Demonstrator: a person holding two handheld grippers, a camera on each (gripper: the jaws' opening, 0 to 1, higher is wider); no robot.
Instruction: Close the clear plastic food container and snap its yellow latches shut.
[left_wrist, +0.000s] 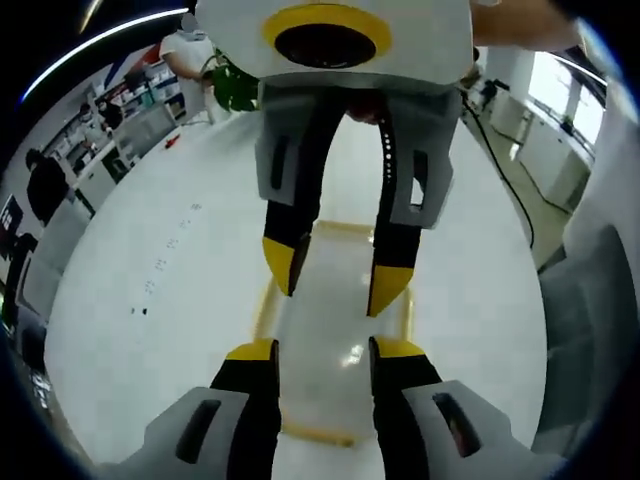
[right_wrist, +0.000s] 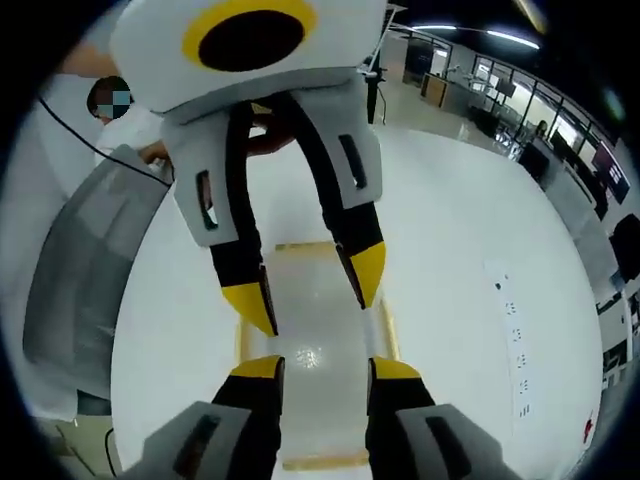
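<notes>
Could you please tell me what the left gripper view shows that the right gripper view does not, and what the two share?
Left gripper view: a green object at the table's far edge and bright windows beyond.

Right gripper view: a brownish cabinet on the open floor past the table.

Shared: the white table with a row of small dark marks, a grey chair beside it, the clear container with yellow latches, and the left gripper and right gripper, both open, facing each other above the container.

Glossy clear plastic container (left_wrist: 340, 340)
</notes>
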